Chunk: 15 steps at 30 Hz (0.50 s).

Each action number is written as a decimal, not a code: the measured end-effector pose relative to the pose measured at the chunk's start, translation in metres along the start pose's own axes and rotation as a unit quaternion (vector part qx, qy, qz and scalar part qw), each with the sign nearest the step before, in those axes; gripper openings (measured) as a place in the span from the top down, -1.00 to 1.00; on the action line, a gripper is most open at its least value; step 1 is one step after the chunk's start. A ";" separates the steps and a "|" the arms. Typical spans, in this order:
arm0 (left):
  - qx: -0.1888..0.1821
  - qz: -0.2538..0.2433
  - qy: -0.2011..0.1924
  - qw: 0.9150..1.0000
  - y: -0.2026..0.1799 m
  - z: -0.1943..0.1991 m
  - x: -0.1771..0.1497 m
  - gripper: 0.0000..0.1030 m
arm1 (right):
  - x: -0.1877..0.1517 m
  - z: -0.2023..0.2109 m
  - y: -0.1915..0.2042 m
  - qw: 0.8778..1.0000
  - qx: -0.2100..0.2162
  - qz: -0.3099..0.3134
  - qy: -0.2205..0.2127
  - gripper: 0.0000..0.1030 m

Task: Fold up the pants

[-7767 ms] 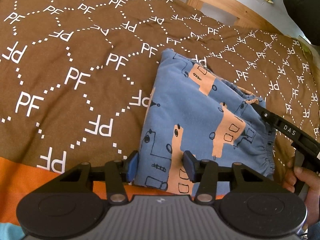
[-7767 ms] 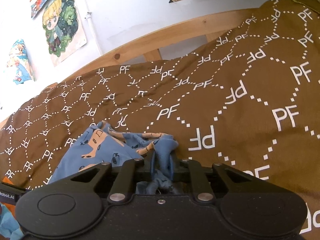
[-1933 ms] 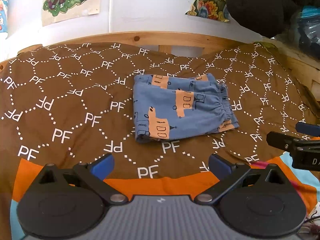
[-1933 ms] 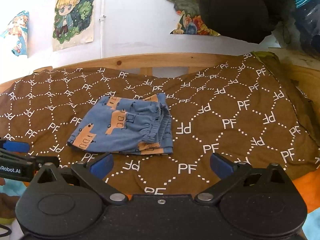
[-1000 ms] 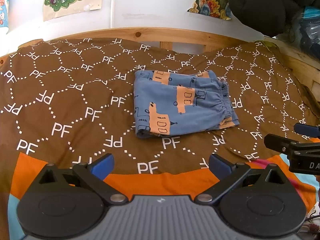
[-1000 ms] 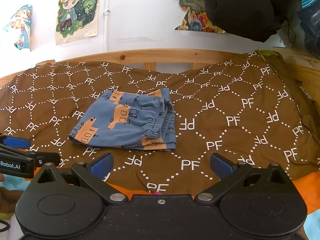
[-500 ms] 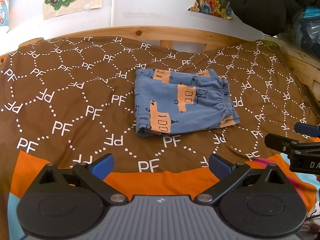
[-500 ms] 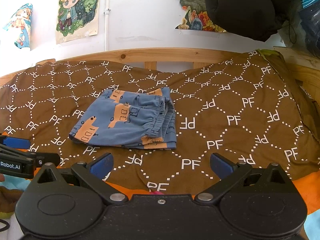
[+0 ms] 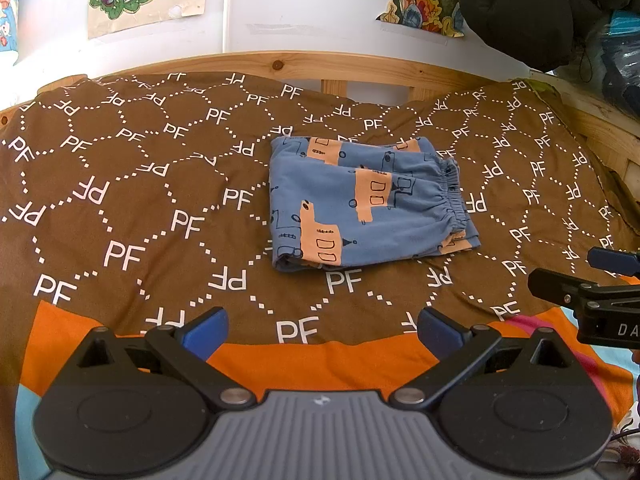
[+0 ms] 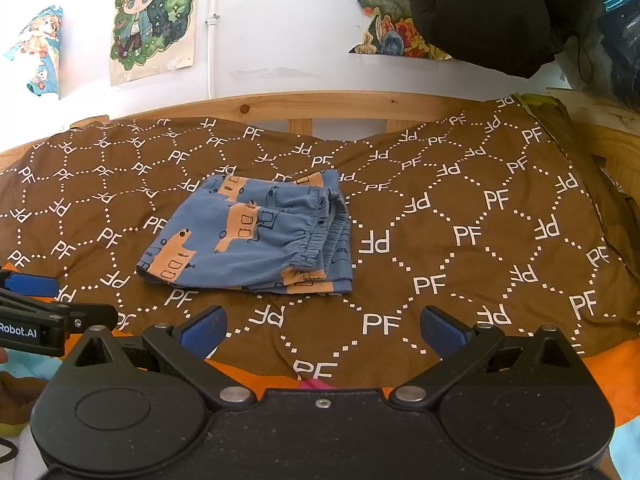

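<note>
The blue pants (image 9: 368, 204) with orange prints lie folded into a small flat packet on the brown "PF" blanket (image 9: 160, 184), elastic waistband to the right. They also show in the right wrist view (image 10: 252, 240). My left gripper (image 9: 322, 330) is open and empty, held back over the orange edge of the bed, well short of the pants. My right gripper (image 10: 322, 328) is open and empty too, to the right of the left one. Each gripper's fingers show at the edge of the other's view.
A wooden bed frame (image 9: 280, 66) runs along the far side under a white wall with posters (image 10: 154, 16). A black garment (image 10: 488, 8) hangs at the upper right. An orange sheet (image 9: 320, 364) lies under the blanket's near edge.
Earlier both grippers were shut on the pants during the fold. Both have let go, opened and pulled back. Over the last second both views barely shift.
</note>
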<state>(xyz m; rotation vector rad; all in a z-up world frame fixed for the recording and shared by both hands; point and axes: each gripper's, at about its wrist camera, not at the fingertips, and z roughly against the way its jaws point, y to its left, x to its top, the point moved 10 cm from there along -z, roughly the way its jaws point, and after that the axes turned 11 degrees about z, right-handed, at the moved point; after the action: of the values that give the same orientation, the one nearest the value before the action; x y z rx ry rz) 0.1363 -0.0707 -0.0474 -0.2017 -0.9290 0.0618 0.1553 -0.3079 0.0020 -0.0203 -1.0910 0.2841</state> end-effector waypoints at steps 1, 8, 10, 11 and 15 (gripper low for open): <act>0.000 0.000 0.000 1.000 0.000 0.000 0.000 -0.99 | 0.000 0.000 0.000 1.000 0.000 0.000 0.000 -0.99; -0.001 0.000 0.003 1.000 0.000 0.000 -0.001 -0.99 | 0.000 0.000 0.000 1.000 0.000 0.000 0.001 -0.99; -0.002 -0.001 0.004 1.000 0.000 0.000 -0.002 -0.99 | -0.001 0.000 0.000 1.000 0.000 0.000 0.001 -0.99; -0.002 0.000 0.005 1.000 0.000 0.000 -0.002 -0.99 | 0.000 0.000 0.000 1.000 0.000 0.000 0.001 -0.99; 0.003 -0.002 0.002 1.000 -0.001 0.001 -0.001 -0.99 | 0.000 -0.001 0.000 1.000 0.000 0.000 0.001 -0.99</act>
<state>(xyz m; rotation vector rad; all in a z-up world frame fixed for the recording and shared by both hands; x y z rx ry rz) 0.1349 -0.0712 -0.0471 -0.1934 -0.9253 0.0602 0.1558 -0.3081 0.0017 -0.0196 -1.0887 0.2839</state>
